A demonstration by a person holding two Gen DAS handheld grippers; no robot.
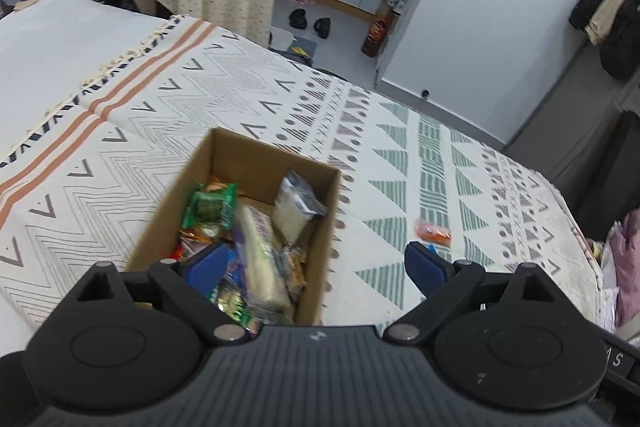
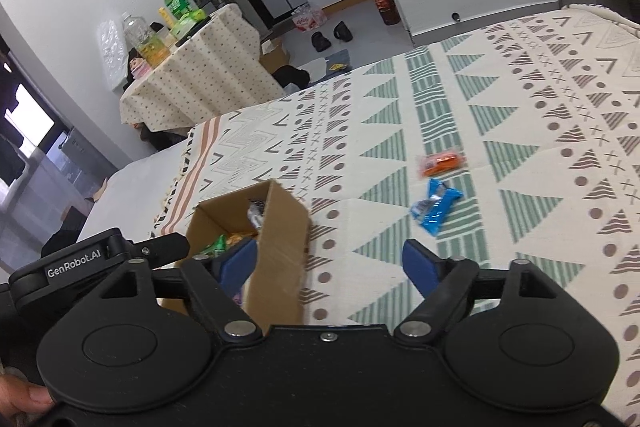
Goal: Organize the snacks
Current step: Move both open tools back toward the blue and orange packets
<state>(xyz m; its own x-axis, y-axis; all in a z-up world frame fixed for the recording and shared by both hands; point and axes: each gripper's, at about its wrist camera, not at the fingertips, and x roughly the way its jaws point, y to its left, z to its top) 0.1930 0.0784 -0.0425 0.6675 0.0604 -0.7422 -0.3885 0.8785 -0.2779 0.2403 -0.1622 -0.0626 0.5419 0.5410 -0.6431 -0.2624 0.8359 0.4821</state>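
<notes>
Both grippers, left gripper [image 1: 316, 263] and right gripper [image 2: 330, 263], are held wide open, empty; the blue packet [image 2: 436, 205] right of the cardboard box [image 2: 280, 227] is best approached squarely.

Below my left gripper [image 1: 316, 263] the open cardboard box [image 1: 320, 227] sits upright, packed with wrapped snacks: a green packet [image 1: 210, 207], a white pouch [image 1: 296, 207]. Ahead of my right gripper [image 2: 328, 263], an orange packet [image 2: 440, 163] and a blue packet [image 2: 436, 205] lie flat, just beside each other.
</notes>
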